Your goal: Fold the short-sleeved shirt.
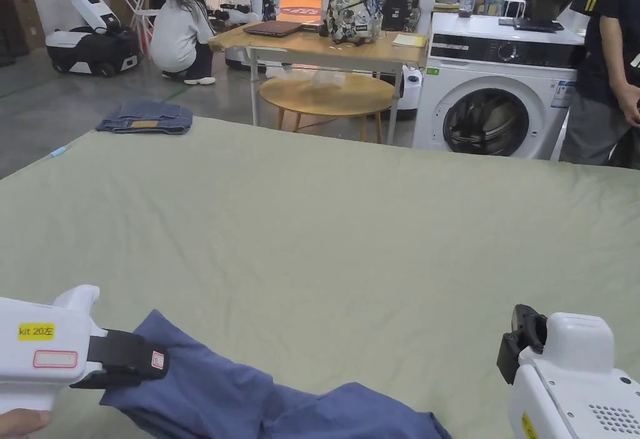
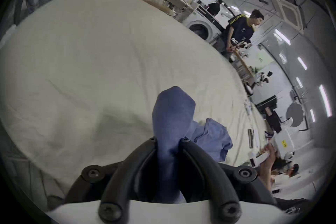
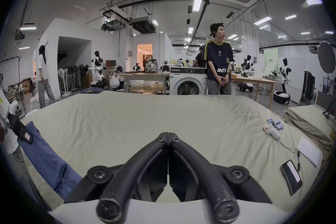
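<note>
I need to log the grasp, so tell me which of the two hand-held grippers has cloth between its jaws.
The left hand-held gripper: its jaws pinch the blue cotton shirt. The right hand-held gripper is shut on nothing.

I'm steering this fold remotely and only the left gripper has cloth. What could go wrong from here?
1. The left gripper pinches a bunched ridge of the crumpled blue short-sleeved shirt, so lifting may drag it in a heap rather than spread it.
2. The right gripper is shut on nothing, leaving the shirt's other side loose.
3. The shirt lies at the near edge of the pale green sheet; it could slide off.
</note>
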